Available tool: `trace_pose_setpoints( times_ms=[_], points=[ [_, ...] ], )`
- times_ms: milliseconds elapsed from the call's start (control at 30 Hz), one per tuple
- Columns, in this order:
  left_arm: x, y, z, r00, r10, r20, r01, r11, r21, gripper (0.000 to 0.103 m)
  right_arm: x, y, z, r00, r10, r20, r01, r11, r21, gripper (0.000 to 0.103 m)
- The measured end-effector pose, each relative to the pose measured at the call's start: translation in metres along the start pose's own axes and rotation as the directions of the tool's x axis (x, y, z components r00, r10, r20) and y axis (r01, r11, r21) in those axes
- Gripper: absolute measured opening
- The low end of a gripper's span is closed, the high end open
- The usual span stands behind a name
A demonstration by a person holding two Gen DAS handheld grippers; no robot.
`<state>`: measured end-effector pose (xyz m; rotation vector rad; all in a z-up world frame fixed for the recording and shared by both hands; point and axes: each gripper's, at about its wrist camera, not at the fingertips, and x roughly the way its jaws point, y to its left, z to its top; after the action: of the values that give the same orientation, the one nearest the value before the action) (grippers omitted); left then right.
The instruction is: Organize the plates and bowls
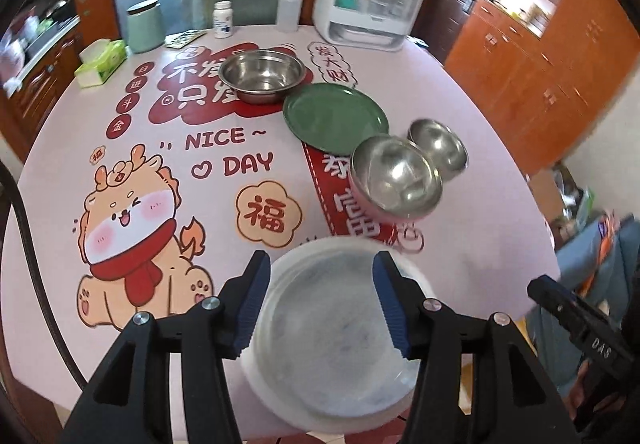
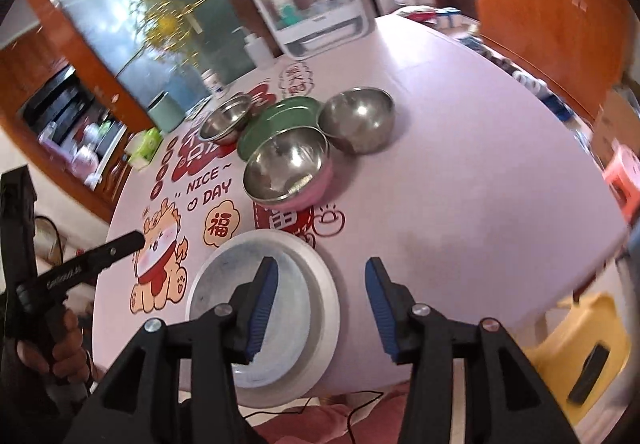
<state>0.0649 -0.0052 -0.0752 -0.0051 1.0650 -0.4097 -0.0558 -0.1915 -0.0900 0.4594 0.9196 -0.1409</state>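
While both grippers hang empty over the white plate (image 1: pixel 332 328) at the table's (image 2: pixel 460 203) near edge, left gripper (image 1: pixel 320 304) and right gripper (image 2: pixel 322 308) part-open, nothing between, we judge a pick comes next. Pink bowl (image 1: pixel 394 179), green plate (image 1: pixel 334 115), steel bowls (image 1: pixel 262 75) sit beyond, crowded together, touching.

both wrist views look steeply down, sharing the white plate (image 1: pixel 328 328).

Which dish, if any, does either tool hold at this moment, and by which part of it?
None. The left tool and right tool both stand open above the white plate, their pads touching no rim; the bowls and green plate sit untouched.
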Motion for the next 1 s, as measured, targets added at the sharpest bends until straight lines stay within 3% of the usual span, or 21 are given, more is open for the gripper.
trace_pose_setpoints(
  times_ms=[433,567,700,900,1000],
  points=[
    [0.021,-0.033,0.038,0.992,0.112,0.056,-0.101,0.98,-0.171,0.057,0.031,-0.032,0.089,0.994,0.1,-0.052,-0.108,0.975,-0.197,0.046],
    [0.026,-0.036,0.05,0.986,0.163,0.044,-0.149,0.962,-0.227,0.06,0.04,-0.038,0.118,0.99,0.126,-0.062,-0.137,0.964,-0.228,0.047],
    [0.028,-0.035,0.059,0.974,0.22,0.047,-0.199,0.943,-0.267,0.062,0.054,-0.04,0.143,0.985,0.159,-0.067,-0.171,0.948,-0.269,0.057],
    [0.043,-0.03,0.073,0.959,0.283,0.01,-0.266,0.91,-0.318,0.063,0.085,-0.037,0.177,0.977,0.187,-0.1,-0.21,0.923,-0.323,0.058],
    [0.054,-0.028,0.081,0.95,0.312,-0.025,-0.302,0.892,-0.336,0.07,0.097,-0.034,0.19,0.973,0.199,-0.113,-0.226,0.914,-0.338,0.058]
  ],
)
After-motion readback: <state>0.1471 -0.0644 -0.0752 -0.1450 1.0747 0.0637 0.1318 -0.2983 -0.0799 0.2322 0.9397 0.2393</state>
